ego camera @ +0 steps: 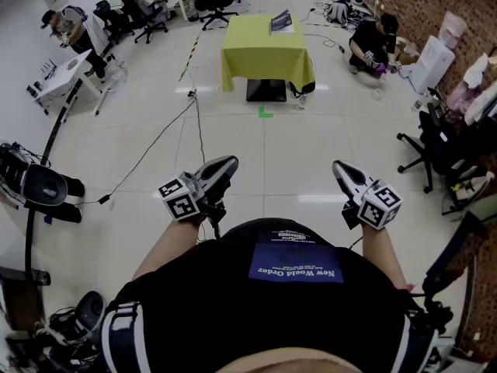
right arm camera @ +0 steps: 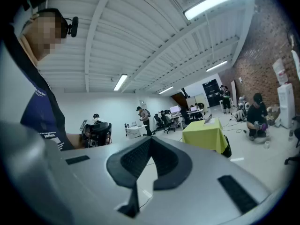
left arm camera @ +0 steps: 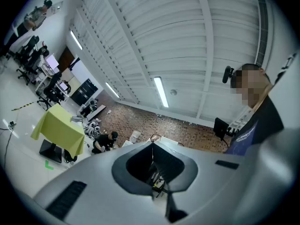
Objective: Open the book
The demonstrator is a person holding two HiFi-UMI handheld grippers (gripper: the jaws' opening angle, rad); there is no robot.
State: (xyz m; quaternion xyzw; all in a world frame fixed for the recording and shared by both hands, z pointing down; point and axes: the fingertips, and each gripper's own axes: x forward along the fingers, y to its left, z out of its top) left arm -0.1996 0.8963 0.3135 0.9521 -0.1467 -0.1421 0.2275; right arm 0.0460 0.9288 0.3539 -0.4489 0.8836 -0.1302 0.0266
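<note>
Far from the book (ego camera: 282,22) on the desk (ego camera: 260,51), left hand-held gripper (ego camera: 225,165) and right hand-held gripper (ego camera: 342,169) sit closed, empty; best walk closer before parting jaws.

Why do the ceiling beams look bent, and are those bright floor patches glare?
Left gripper view: wide-angle lens bends the ceiling beams, corners go black. Head view: floor tiles bow too; the white patches look like lamp reflections.
</note>
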